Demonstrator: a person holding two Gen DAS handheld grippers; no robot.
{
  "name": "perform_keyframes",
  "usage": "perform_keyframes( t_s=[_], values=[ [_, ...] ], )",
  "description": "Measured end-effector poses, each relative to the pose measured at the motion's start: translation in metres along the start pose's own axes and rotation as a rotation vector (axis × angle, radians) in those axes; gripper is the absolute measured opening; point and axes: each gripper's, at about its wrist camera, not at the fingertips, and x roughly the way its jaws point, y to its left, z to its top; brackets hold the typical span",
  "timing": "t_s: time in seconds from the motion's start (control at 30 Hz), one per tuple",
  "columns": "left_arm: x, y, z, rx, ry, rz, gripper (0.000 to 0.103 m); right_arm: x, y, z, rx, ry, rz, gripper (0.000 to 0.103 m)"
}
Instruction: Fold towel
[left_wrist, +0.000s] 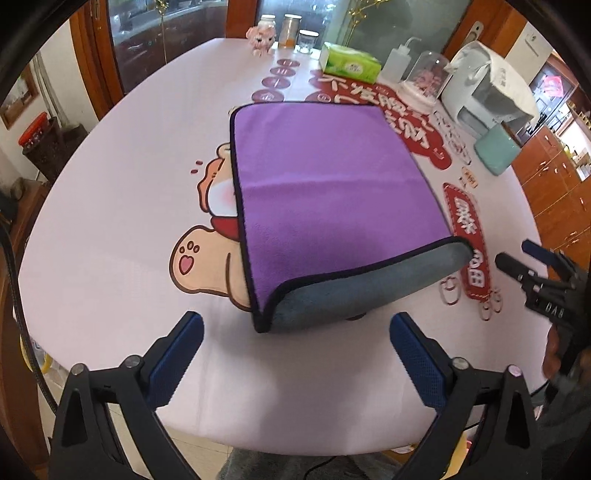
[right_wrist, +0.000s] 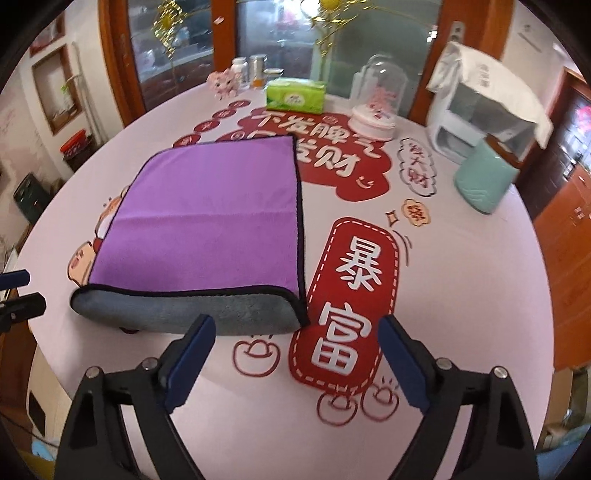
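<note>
A purple towel (left_wrist: 325, 192) with a black hem and grey underside lies folded on the pink printed tablecloth (left_wrist: 110, 221). Its rounded grey fold faces me. My left gripper (left_wrist: 295, 328) is open and empty, just short of the towel's near left corner. In the right wrist view the towel (right_wrist: 207, 221) lies ahead and to the left. My right gripper (right_wrist: 297, 328) is open and empty, by the towel's near right corner. The right gripper also shows at the right edge of the left wrist view (left_wrist: 517, 262).
At the table's far side stand a green tissue box (right_wrist: 295, 95), a glass dome on a white base (right_wrist: 376, 99), a white appliance under a cloth (right_wrist: 480, 107), a mint cushion (right_wrist: 484, 181), a pink figurine (right_wrist: 223, 84) and jars (right_wrist: 256, 70). Wooden cabinets stand behind.
</note>
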Motion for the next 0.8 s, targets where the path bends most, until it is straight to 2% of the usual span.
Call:
perform_keyframes(
  t_s=[0.07, 0.23, 0.33, 0.47, 0.67, 0.8],
  values=[
    [0.009, 0.005, 0.0, 0.015, 0.011, -0.002, 0.098, 0.013, -0.004, 0.003, -0.027, 0.022, 0.032, 0.085],
    [0.031, 0.016, 0.002, 0.025, 0.062, -0.056, 0.085, 0.045, -0.013, 0.009, -0.105, 0.079, 0.118, 0.072],
    [0.039, 0.02, 0.004, 0.036, 0.081, -0.083, 0.084, 0.058, -0.016, 0.011, -0.139, 0.107, 0.171, 0.066],
    [0.048, 0.019, 0.005, 0.059, 0.104, -0.125, 0.078, 0.068, -0.016, 0.01, -0.189, 0.129, 0.202, 0.063],
    [0.06, 0.015, 0.004, 0.069, 0.157, -0.186, 0.063, 0.078, -0.017, 0.014, -0.218, 0.154, 0.244, 0.052],
    [0.061, 0.015, 0.004, 0.063, 0.167, -0.222, 0.062, 0.078, -0.017, 0.017, -0.226, 0.155, 0.271, 0.05]
  ],
)
